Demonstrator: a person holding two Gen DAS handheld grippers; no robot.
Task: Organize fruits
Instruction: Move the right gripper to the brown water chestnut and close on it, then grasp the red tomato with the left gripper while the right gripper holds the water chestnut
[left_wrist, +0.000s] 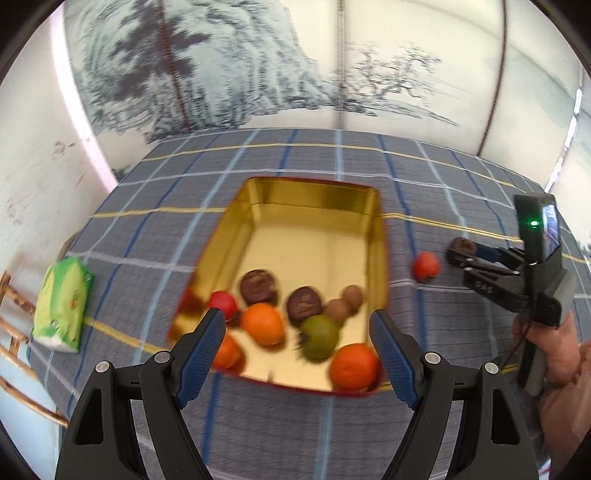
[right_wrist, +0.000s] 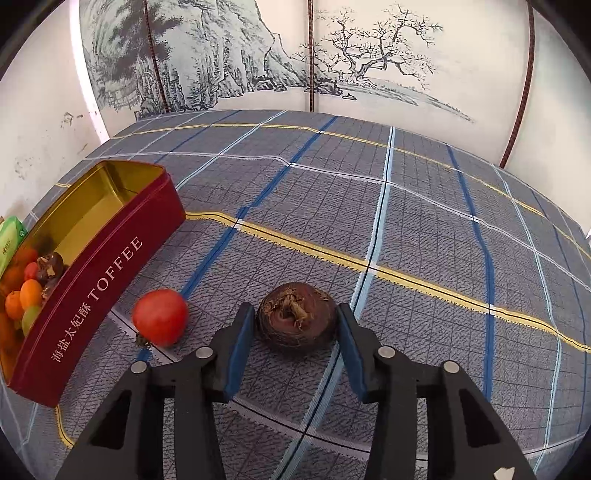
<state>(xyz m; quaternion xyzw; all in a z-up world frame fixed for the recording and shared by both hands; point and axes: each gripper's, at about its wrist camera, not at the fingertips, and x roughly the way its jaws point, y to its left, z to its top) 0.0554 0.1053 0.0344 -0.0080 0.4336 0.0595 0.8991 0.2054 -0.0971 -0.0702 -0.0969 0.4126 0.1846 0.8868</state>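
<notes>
Both grippers tilt steeply downward; the left gripper (left_wrist: 297, 332) hangs spread wide above the tin (left_wrist: 380, 236); the right gripper (right_wrist: 295, 328) pinches the brown water chestnut (right_wrist: 297, 317) on the cloth (right_wrist: 406, 206).

- Left gripper (left_wrist: 297, 341): matte black angular linkage arms, silver round pivot screws, dark blue textured pads on its fingers (left_wrist: 201, 354).
- Right gripper (right_wrist: 295, 343): same black frame, silver screws, blue pads; upright black housing with green light, thin black cable at the hand (left_wrist: 561, 358).
</notes>
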